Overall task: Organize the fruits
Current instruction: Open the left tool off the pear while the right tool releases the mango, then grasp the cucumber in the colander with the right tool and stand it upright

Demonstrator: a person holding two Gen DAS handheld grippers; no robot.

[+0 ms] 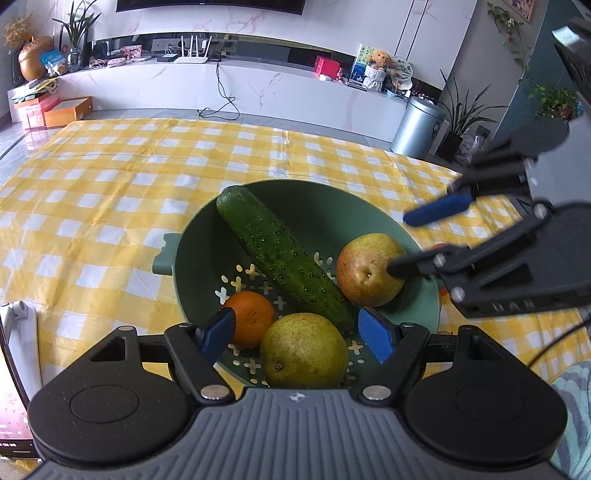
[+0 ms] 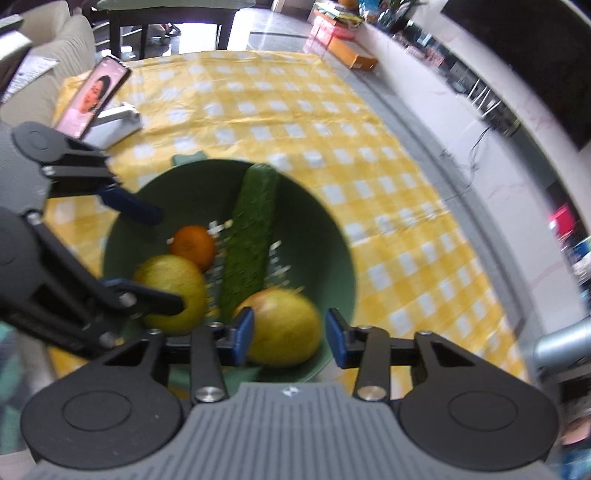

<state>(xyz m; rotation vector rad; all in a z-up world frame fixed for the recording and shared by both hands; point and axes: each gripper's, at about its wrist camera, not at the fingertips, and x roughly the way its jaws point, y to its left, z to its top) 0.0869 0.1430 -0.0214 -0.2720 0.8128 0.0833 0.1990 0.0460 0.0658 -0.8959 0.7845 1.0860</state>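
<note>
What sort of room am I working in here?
Most likely a home living room: a marble media console with a Wi-Fi router under a wall TV, houseplants, and a table in a yellow checked cloth holding the green colander of fruit.

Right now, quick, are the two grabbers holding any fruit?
Left gripper: open, holding nothing, above the yellow-green pear.
Right gripper: open, holding nothing, around the reddish pear.

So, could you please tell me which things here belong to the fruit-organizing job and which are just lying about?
Job:
green strainer bowl
cucumber
orange
yellow-green pear
reddish pear
left gripper, open
right gripper, open

Lying about:
phone on its stand
checked tablecloth
silver bin
</note>
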